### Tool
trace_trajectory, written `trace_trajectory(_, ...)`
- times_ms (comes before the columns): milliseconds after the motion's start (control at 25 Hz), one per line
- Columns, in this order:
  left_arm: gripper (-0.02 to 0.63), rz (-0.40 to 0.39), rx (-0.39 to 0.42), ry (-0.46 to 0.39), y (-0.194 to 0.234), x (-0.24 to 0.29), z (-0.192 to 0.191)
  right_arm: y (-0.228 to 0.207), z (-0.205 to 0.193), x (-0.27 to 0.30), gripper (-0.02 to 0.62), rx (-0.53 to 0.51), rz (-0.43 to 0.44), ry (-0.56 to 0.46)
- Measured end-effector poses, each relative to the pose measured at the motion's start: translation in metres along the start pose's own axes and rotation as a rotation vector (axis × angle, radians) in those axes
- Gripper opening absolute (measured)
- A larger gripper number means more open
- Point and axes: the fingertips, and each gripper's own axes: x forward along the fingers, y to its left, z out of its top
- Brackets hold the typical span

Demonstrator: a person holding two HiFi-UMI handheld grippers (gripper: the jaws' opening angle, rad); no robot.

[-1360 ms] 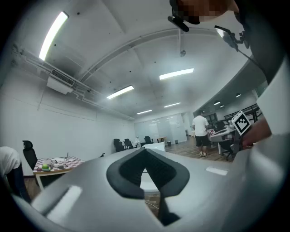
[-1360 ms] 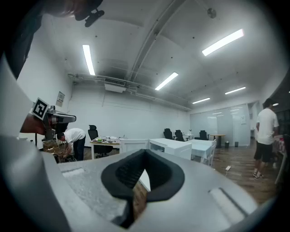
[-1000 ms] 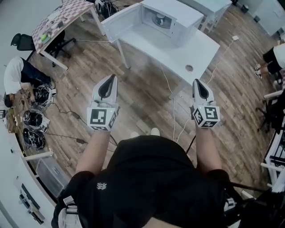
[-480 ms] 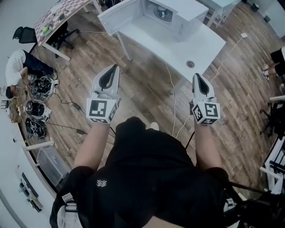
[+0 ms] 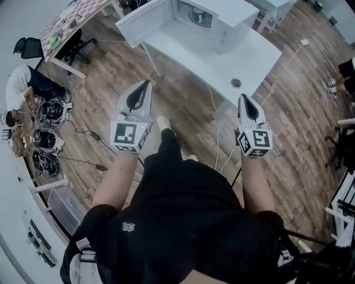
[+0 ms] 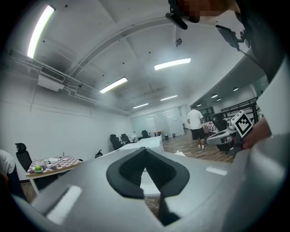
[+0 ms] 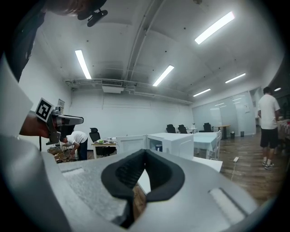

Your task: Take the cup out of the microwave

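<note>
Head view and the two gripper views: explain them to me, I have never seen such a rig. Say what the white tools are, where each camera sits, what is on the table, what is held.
No robot here: a person carries two two-jaw tools, the left gripper and the right gripper. The cube with square markers on each is part of it. The head view looks steeply down from the person's head. Each gripper view comes from a camera riding on that gripper, looking along its jaws. Both pairs of jaws are together with nothing between them, so nothing is held. Ahead, a white table bears a microwave with its door open; the cup sits inside.
</note>
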Motion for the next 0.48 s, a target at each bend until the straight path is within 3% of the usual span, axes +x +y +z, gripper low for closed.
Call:
trace_trajectory(200,0.002,-0.032,-0.008,-0.016,0.014,0.034,-0.005,-0.007,0.004,0.027,0.002,-0.013,-0.022,0.004)
trace_trajectory(480,0.002,-0.058,-0.026,-0.034,0.07,0.092,-0.016,-0.005,0.014,0.097,0.002,-0.012,-0.049,0.016)
